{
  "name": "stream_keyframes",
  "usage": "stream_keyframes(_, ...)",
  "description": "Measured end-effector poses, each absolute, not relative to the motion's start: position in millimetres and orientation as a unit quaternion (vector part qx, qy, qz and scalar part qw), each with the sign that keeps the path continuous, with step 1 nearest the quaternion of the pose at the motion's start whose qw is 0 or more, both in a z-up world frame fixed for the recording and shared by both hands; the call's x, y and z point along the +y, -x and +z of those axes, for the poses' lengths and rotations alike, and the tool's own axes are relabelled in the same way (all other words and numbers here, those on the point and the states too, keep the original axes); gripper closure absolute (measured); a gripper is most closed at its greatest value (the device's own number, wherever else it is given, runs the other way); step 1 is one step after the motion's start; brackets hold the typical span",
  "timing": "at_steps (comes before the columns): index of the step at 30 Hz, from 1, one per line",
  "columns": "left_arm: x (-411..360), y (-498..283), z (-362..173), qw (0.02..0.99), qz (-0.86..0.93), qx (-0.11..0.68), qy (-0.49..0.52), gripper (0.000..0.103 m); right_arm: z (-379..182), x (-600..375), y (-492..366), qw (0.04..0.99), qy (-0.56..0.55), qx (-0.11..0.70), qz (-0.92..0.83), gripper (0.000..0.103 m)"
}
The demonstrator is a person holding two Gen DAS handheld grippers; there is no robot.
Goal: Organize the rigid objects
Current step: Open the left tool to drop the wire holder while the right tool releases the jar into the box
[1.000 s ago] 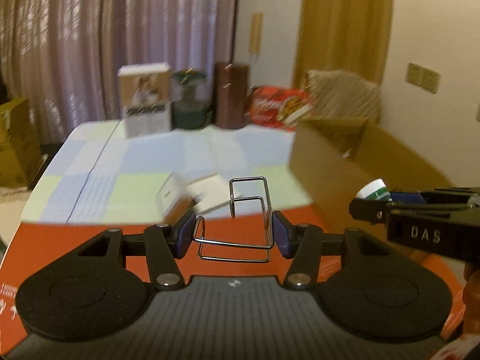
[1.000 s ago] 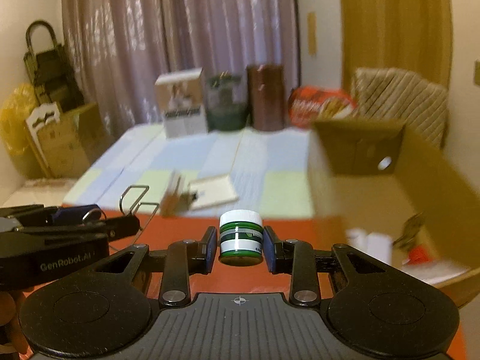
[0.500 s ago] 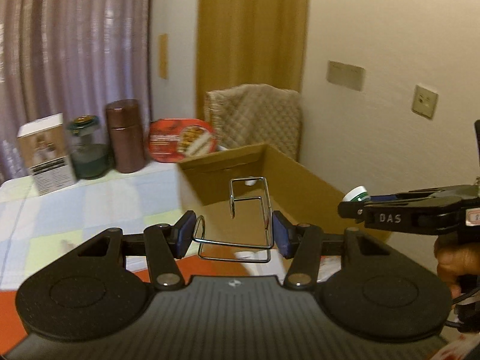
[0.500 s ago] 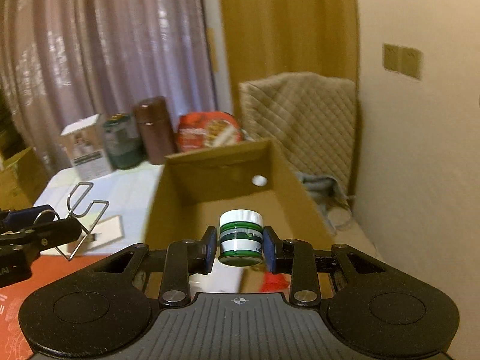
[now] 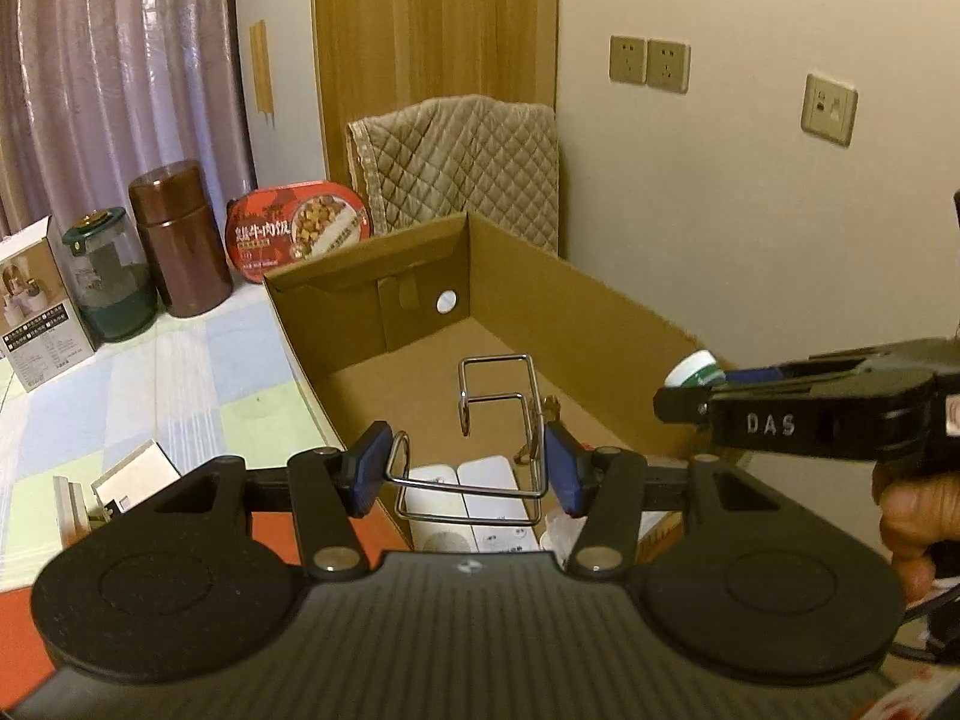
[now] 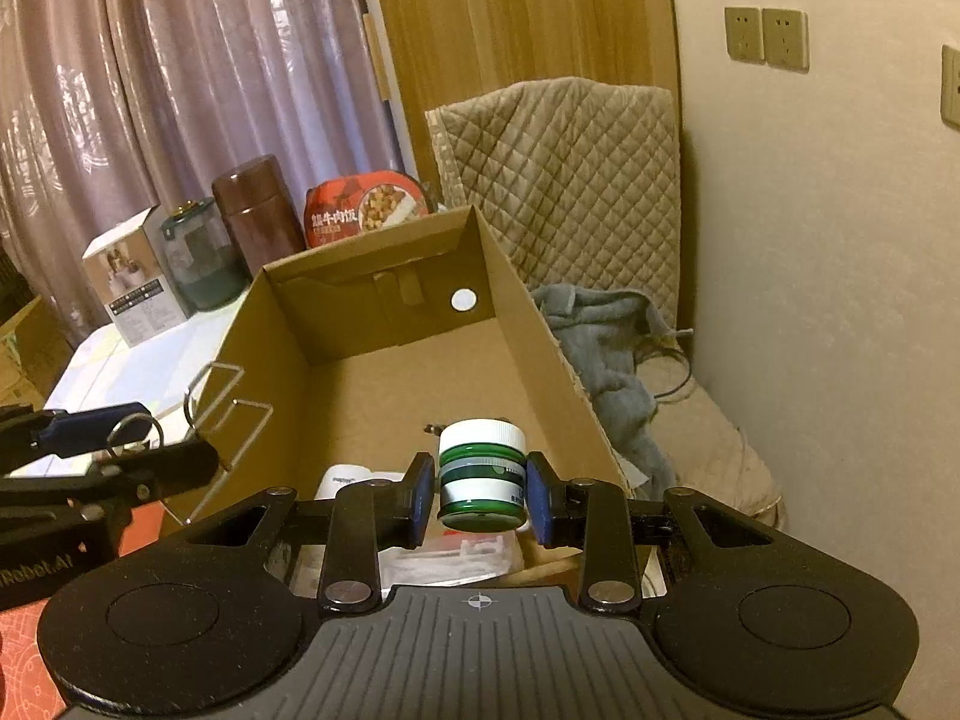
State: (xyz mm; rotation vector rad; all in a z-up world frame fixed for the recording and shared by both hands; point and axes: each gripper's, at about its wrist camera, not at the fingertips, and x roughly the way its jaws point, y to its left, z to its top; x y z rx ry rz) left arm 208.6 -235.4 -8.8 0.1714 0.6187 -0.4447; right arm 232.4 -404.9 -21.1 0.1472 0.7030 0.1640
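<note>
Both loads hang over the open cardboard box (image 6: 384, 372), so the step in hand looks like the drop-in. The right tongs (image 6: 480, 495) are clenched on a small green-and-white jar (image 6: 482, 471), held upright with its white cap on top, above the near end of the box floor. The left tongs (image 5: 465, 465) grip a bent wire rack (image 5: 486, 438) by its two sides, its loops pointing toward 12 o'clock over the box interior. White packets (image 5: 474, 489) already lie at the near end, at about 6 o'clock from the rack. To do this well, I would lower each piece close to the floor before letting go, aiming at the bare cardboard toward 12 o'clock. The jar should go down flat on its base so it cannot roll. The rack's hooks could snag the left wall (image 5: 312, 354), so keep it inboard.
</note>
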Motion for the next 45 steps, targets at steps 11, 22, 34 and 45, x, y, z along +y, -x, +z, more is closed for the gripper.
stream_keyframes(11,-244.1,-208.5,-14.6,0.919,-0.225,0.308,-0.097,0.053,-23.9,-405.5,-235.0,0.932,-0.079,0.344,0.085,0.074)
stream_keyframes(22,-219.3,-203.6,3.7,0.935,-0.193,0.290,-0.067,0.053,-22.7,-404.0,-231.7,0.931,-0.084,0.344,0.089,0.074)
stream_keyframes(34,-180.4,-197.1,4.6,0.940,-0.158,0.301,-0.036,0.053,-17.9,-396.1,-230.7,0.930,-0.089,0.342,0.102,0.074)
stream_keyframes(45,-163.9,-188.9,2.8,0.941,-0.145,0.304,-0.025,0.053,-6.5,-398.5,-228.9,0.932,-0.115,0.327,0.104,0.056)
